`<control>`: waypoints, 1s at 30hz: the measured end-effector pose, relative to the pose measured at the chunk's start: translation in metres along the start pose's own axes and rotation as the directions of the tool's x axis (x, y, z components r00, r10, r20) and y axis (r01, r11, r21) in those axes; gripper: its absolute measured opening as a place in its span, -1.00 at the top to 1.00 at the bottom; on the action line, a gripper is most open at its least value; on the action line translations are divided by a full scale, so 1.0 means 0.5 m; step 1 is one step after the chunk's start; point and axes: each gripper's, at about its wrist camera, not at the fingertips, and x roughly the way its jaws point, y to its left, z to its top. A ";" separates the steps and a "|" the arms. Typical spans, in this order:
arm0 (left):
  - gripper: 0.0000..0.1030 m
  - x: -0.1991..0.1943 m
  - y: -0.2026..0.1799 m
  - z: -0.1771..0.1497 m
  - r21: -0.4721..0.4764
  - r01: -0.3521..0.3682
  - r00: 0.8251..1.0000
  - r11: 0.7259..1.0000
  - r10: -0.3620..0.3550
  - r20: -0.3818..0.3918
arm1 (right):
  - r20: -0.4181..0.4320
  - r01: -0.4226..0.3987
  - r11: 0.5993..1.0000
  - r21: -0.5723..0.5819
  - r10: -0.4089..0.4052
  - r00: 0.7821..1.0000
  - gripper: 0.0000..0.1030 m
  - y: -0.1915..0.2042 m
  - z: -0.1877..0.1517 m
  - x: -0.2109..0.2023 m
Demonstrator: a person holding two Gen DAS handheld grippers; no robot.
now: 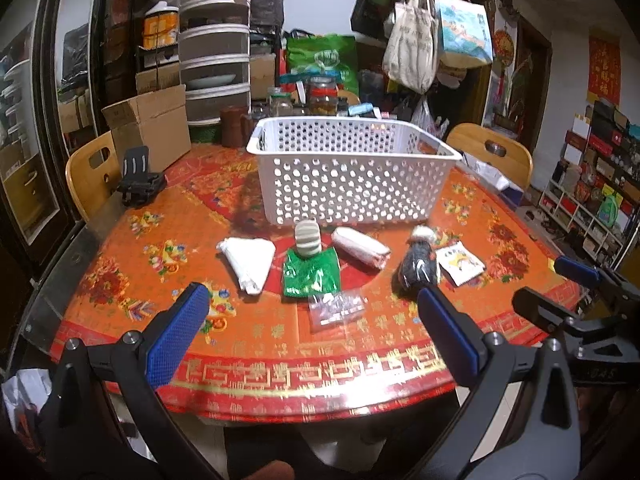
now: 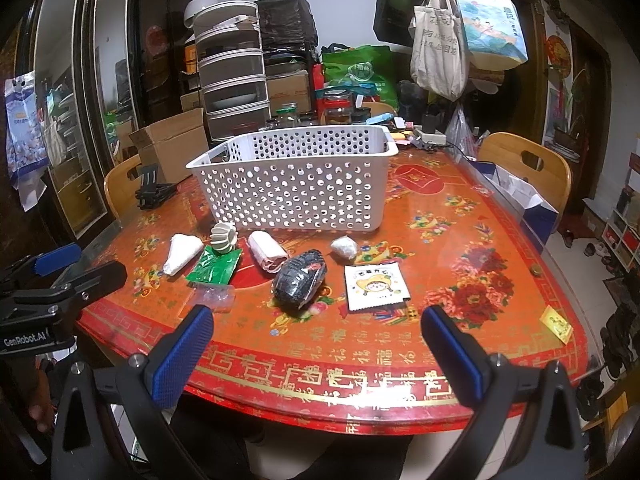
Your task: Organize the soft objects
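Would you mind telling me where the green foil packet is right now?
The green foil packet lies on the table in front of the white basket, between the white folded cloth and the white roll, with a striped ball at its far edge.

I am holding my left gripper (image 1: 312,336) level, with its two blue-padded fingers (image 1: 176,336) spread wide apart and gripping nothing. I am holding my right gripper (image 2: 316,356) in the same way, its blue-padded fingers (image 2: 180,360) parted wide and carrying nothing. The two grippers are sitting side by side at about the same height, both pointing forward. Each is showing at the edge of the other's wrist view, with its jaws likewise standing apart.
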 end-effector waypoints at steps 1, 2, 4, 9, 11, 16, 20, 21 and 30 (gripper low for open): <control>-1.00 0.009 0.008 -0.003 -0.014 0.004 1.000 1.000 -0.004 0.003 | 0.017 -0.011 1.000 0.001 0.011 1.000 -1.00 -0.001 -0.003 0.003; -1.00 0.025 0.022 -0.005 -0.031 0.013 1.000 0.999 -0.013 0.003 | 0.044 -0.022 1.000 0.004 0.022 0.999 -1.00 -0.006 -0.006 0.008; -1.00 0.057 0.041 -0.014 -0.047 0.018 1.000 0.999 -0.019 -0.008 | 0.080 -0.021 0.999 0.025 0.019 0.997 -1.00 -0.024 -0.014 0.027; -1.00 0.166 0.082 -0.052 -0.065 -0.033 0.988 0.997 0.022 -0.156 | -0.009 0.052 0.996 0.066 -0.052 0.999 -1.00 -0.077 -0.050 0.123; -1.00 0.194 0.108 -0.062 -0.116 -0.009 0.982 0.993 -0.013 -0.187 | -0.037 0.055 0.995 0.087 -0.052 0.998 -1.00 -0.091 -0.060 0.146; -1.00 0.232 0.153 -0.057 -0.136 -0.024 0.981 0.990 -0.003 -0.196 | -0.109 0.038 0.996 0.083 -0.029 0.994 -0.98 -0.108 -0.053 0.193; -0.99 0.273 0.170 -0.031 -0.110 -0.056 0.974 0.992 0.029 -0.227 | -0.140 0.043 0.997 0.068 -0.033 0.990 -0.93 -0.125 -0.035 0.228; -0.99 0.283 0.174 -0.024 -0.108 -0.060 0.972 0.992 0.033 -0.231 | -0.149 0.048 0.997 0.067 -0.037 0.988 -0.88 -0.130 -0.028 0.237; -0.91 0.373 0.191 0.024 -0.096 -0.056 0.956 0.994 0.026 -0.291 | -0.194 0.031 0.999 0.024 -0.025 0.981 -0.71 -0.136 0.003 0.279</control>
